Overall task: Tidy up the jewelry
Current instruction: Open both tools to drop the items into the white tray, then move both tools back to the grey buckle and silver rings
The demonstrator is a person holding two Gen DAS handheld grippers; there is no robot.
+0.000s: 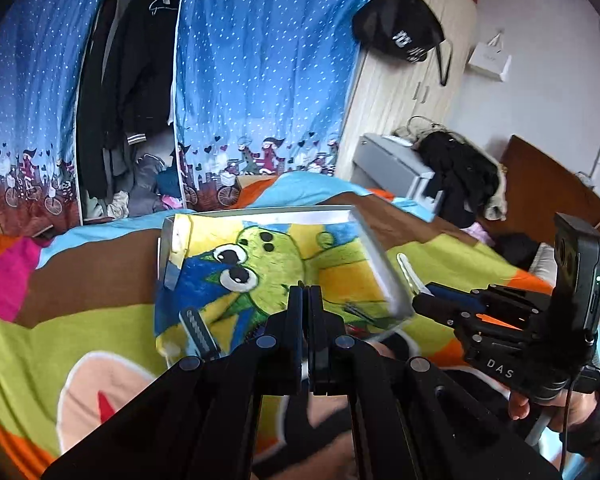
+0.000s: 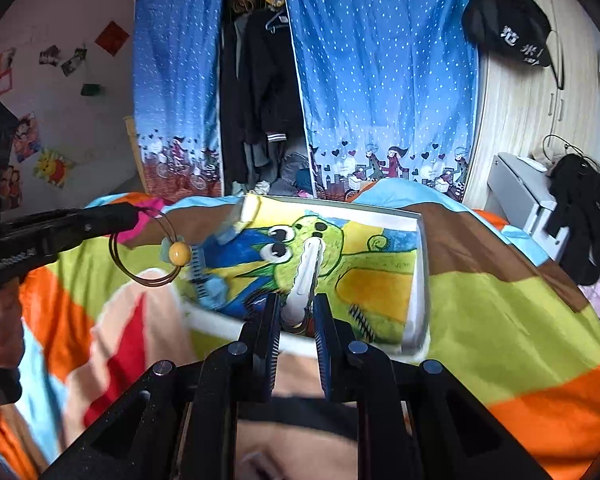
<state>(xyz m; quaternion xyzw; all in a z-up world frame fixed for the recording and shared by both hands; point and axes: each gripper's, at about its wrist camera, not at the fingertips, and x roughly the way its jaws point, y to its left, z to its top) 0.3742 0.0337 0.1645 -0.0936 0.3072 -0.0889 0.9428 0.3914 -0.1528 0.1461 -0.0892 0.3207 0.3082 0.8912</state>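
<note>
A shallow white tray (image 1: 392,276) lined with a green cartoon drawing lies on the bed; it also shows in the right wrist view (image 2: 420,280). My left gripper (image 1: 305,294) is shut; in the right wrist view it (image 2: 134,212) holds a thin hair tie (image 2: 140,270) with a yellow bead above the tray's left edge. My right gripper (image 2: 296,312) is shut on a white hair clip (image 2: 308,272) over the tray's near edge; it also shows in the left wrist view (image 1: 420,302). A small comb clip (image 1: 200,330) lies in the tray.
A colourful patterned blanket (image 2: 500,320) covers the bed. A blue fabric wardrobe (image 1: 268,80) with hanging clothes stands beyond. A grey cabinet (image 1: 392,164) with dark clothes and a wooden headboard (image 1: 548,188) are on the right.
</note>
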